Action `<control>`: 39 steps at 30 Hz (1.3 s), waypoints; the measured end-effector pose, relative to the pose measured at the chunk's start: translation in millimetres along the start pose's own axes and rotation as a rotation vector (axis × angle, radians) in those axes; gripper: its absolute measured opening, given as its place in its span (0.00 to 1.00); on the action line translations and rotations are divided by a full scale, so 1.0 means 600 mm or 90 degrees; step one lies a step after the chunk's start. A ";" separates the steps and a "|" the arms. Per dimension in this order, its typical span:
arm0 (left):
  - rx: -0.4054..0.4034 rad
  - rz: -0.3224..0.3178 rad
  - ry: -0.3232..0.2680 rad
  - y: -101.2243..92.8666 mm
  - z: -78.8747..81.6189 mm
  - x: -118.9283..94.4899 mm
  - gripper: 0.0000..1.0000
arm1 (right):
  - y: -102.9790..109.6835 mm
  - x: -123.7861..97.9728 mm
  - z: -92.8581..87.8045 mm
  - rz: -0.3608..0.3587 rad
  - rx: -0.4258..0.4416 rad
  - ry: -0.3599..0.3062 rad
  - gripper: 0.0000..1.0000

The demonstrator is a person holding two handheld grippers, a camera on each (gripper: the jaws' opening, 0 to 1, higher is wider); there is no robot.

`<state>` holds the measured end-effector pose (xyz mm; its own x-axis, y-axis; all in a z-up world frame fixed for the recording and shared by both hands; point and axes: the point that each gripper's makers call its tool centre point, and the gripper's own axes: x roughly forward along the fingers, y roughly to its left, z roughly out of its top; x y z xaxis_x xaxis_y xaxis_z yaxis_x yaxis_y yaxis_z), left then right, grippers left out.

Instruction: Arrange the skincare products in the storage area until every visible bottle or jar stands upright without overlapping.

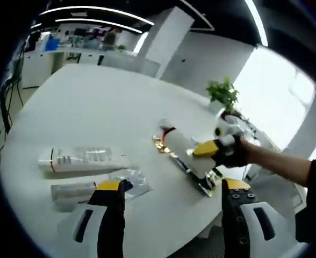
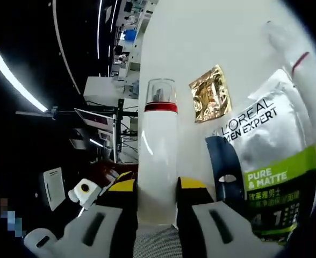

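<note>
The right claw (image 2: 157, 201) pinches the white bottle (image 2: 157, 161), its length running along the jaws, while the spread left claw (image 1: 171, 196) hangs nearer the tubes (image 1: 83, 159) lying flat on the tabletop (image 1: 93, 107).

A white counter (image 1: 93, 107) fills the middle, with a potted green plant (image 1: 223, 94) on its edge at two o'clock. White desks (image 1: 40, 59) stand at eleven o'clock beneath long ceiling light strips (image 1: 93, 11).

In the right gripper view, a flat white and green package (image 2: 271, 161) lying on the table bears the brand "L'ORÉAL MEN EXPERT" in dark letters. Its green band reads "PURE & MATTE" in white, with large numerals "4" and "1" below. The smaller print there is illegible.
</note>
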<state>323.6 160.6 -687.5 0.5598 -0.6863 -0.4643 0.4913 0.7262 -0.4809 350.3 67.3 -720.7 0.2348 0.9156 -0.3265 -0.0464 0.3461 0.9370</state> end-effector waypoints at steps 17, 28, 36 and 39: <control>-0.162 -0.134 -0.066 -0.042 0.063 0.041 0.47 | 0.053 -0.016 -0.047 0.058 -0.073 -0.024 0.26; -0.201 -0.175 -0.064 -0.054 0.074 0.070 0.46 | 0.087 -0.019 -0.067 0.091 -0.092 -0.025 0.26; -0.234 -0.209 -0.068 -0.069 0.089 0.089 0.47 | 0.110 -0.021 -0.082 0.114 -0.108 -0.018 0.26; -0.236 -0.223 -0.063 -0.076 0.094 0.094 0.48 | 0.117 -0.023 -0.087 0.122 -0.117 -0.015 0.26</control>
<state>370.2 91.2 -649.7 0.4729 -0.8656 -0.1645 0.4014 0.3779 -0.8343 293.3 89.8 -656.9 0.2275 0.9635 -0.1410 -0.2675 0.2010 0.9424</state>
